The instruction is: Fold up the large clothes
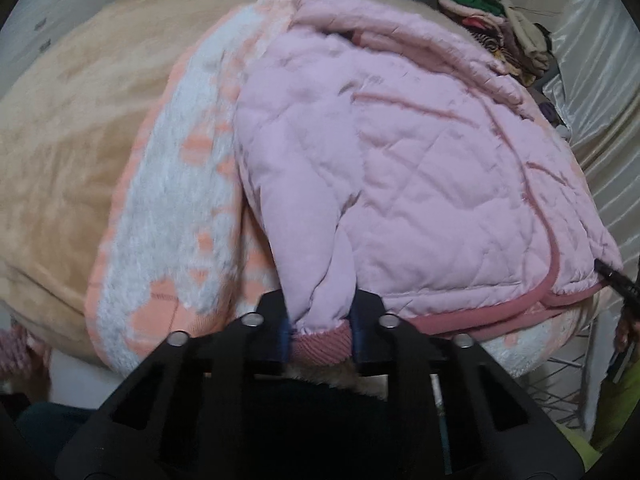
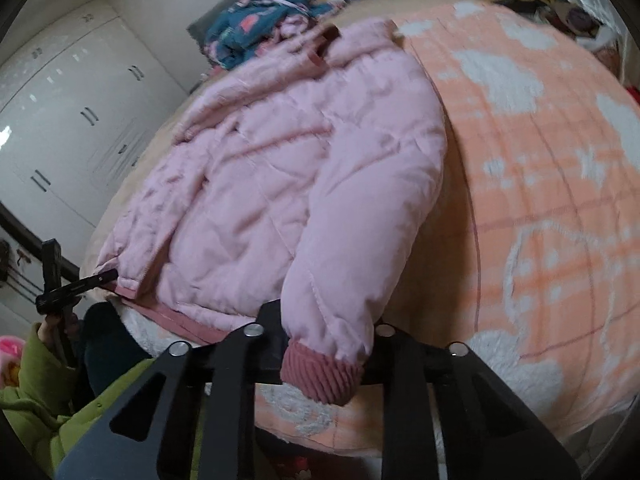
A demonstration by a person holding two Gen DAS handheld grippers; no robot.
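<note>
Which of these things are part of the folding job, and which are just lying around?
Part of the job:
pink jacket
left gripper, shut on one cuff
right gripper, shut on the other cuff

Lying about:
orange blanket
blue clothes
clothes pile
white cupboard

Soft, even indoor light; glare shone on the wardrobe point(image 2: 60, 120). Fisheye bent the edges, corners were black, fabric slightly blurred.
</note>
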